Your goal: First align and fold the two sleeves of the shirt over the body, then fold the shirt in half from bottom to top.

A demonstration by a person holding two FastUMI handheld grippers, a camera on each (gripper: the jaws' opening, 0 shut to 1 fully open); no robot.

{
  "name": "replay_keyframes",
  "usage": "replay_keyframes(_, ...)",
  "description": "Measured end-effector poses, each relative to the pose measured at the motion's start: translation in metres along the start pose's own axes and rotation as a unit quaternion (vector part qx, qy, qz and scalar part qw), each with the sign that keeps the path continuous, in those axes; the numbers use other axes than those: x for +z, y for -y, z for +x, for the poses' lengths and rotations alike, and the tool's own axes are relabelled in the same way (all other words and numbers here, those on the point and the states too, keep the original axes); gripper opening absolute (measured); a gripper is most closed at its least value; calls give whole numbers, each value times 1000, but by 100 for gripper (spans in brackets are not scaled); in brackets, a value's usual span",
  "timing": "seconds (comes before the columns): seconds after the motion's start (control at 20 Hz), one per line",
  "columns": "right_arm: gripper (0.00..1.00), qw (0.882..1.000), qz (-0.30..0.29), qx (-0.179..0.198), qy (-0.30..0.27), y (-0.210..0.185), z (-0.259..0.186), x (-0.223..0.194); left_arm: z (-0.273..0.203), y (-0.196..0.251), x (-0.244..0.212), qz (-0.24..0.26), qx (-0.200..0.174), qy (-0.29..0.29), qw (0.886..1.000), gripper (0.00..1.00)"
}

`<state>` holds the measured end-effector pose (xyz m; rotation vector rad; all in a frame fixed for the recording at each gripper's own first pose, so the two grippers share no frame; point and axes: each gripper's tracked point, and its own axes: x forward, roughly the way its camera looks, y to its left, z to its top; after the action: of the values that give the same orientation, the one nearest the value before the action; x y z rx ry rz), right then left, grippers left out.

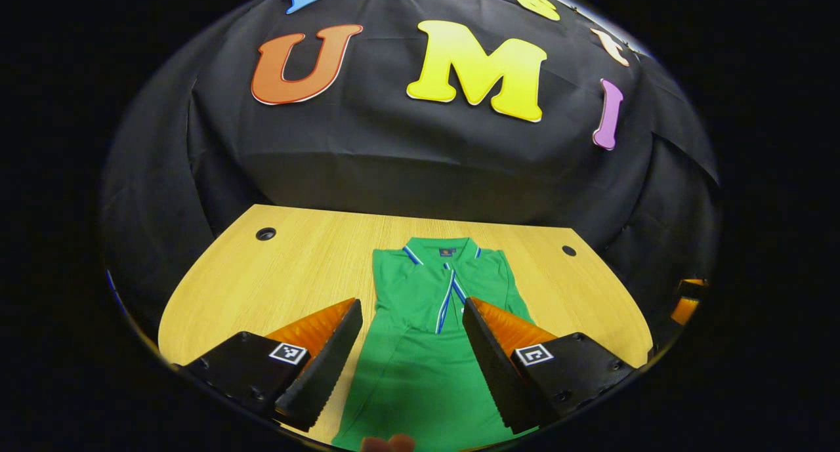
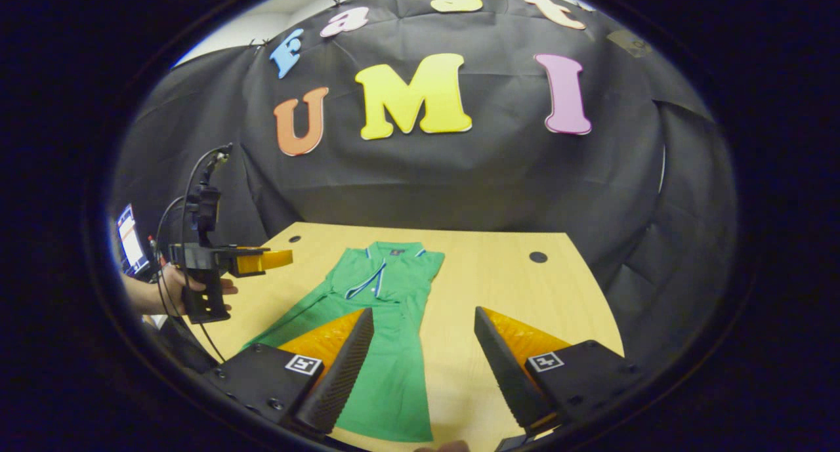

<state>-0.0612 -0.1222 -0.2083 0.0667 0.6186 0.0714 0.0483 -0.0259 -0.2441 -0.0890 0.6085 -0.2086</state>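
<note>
We are holding both tongs, left (image 1: 412, 321) and right (image 2: 424, 330), wide and empty above the shirt (image 1: 420, 347) lying mid-surface (image 1: 289, 268), collar far; soft, light cloth, so we are judging the near hem corners best to pinch

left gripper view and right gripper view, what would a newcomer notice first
A green shirt lies flat on the wooden table, collar toward the far edge, sleeves already folded in. The left gripper hangs open above it, and the right gripper is open over the shirt's right edge.
</note>
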Motion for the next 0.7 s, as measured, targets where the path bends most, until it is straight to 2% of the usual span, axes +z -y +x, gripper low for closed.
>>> replay_keyframes(0.05,98,1000,-2,6,-10,-1,-1,-9,-12,-4,-12,9,2,-7,1000,99)
replay_keyframes(0.1,93,1000,-5,9,-19,-2,-2,-18,-24,-6,-24,19,1,-17,1000,99)
replay_keyframes(0.15,98,999,-10,13,-27,-2,-1,-27,-36,-9,-38,25,1,-26,999,99)
replay_keyframes(0.2,93,999,-8,16,-37,-2,0,-39,-48,-10,-52,25,-2,-36,999,99)
replay_keyframes(0.25,98,999,-2,19,-49,-2,-2,-50,-59,-10,-66,23,-8,-48,999,99)
replay_keyframes(0.35,98,997,-5,22,-70,-1,-4,-72,-77,-15,-94,29,-11,-74,997,99)
replay_keyframes(0.4,93,996,-10,23,-83,-1,-6,-84,-87,-20,-114,38,-12,-92,995,99)
replay_keyframes(0.45,98,995,-13,26,-98,-1,-9,-96,-96,-24,-130,50,-12,-107,993,99)
replay_keyframes(0.5,98,993,-15,26,-113,0,-11,-108,-106,-29,-144,64,-11,-124,990,99)
replay_keyframes(0.55,93,992,-16,24,-126,2,-15,-120,-116,-33,-158,76,-15,-139,987,99)
replay_keyframes(0.6,98,990,-18,21,-139,4,-19,-131,-124,-36,-173,81,-21,-154,985,99)
replay_keyframes(0.7,98,986,-24,20,-164,3,-24,-153,-136,-39,-197,82,-31,-177,980,99)
